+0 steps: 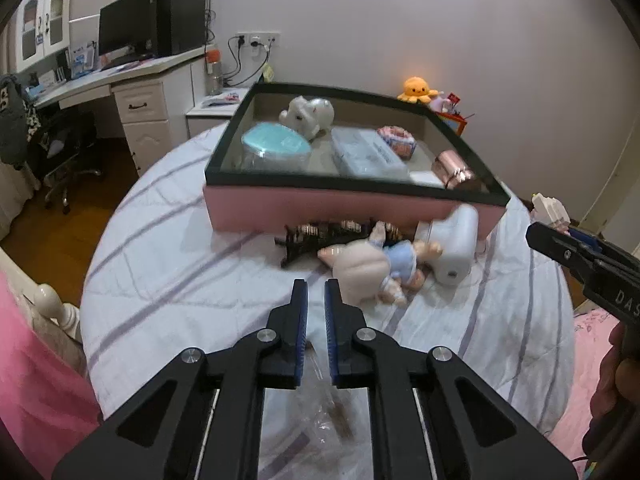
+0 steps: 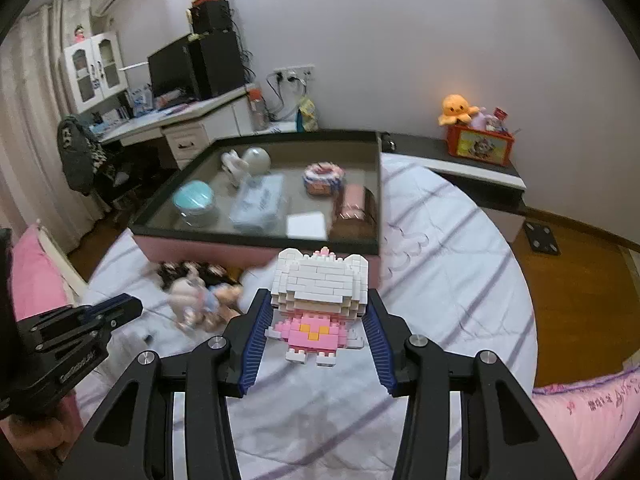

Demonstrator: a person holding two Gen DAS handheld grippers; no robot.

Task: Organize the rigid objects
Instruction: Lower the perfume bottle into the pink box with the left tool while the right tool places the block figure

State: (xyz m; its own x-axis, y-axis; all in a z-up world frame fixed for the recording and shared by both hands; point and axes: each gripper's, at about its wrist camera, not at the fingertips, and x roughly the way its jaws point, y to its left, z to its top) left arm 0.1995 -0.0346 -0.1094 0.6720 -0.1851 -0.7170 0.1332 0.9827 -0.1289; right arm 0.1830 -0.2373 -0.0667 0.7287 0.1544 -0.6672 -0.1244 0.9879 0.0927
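Observation:
A pink box with a dark rim (image 1: 352, 204) (image 2: 256, 250) sits on the round striped table and holds several items: a teal-lidded jar (image 1: 276, 146), a white figurine (image 1: 308, 114), a clear case (image 1: 366, 152), a rose-gold chest (image 1: 454, 168). In front of it lie a doll (image 1: 372, 266) (image 2: 196, 300), a white device (image 1: 456, 244) and a dark rack (image 1: 320, 238). My right gripper (image 2: 318, 308) is shut on a white-and-pink brick figure (image 2: 320, 288), held above the table. My left gripper (image 1: 316, 284) is nearly closed and empty, just short of the doll.
A crinkled clear bag (image 1: 320, 420) lies under my left gripper. A desk with a monitor (image 1: 128, 32) stands at the back left. A red toy box with an orange plush (image 2: 480, 142) sits on a low shelf at the right. A pink bed (image 2: 592, 412) flanks the table.

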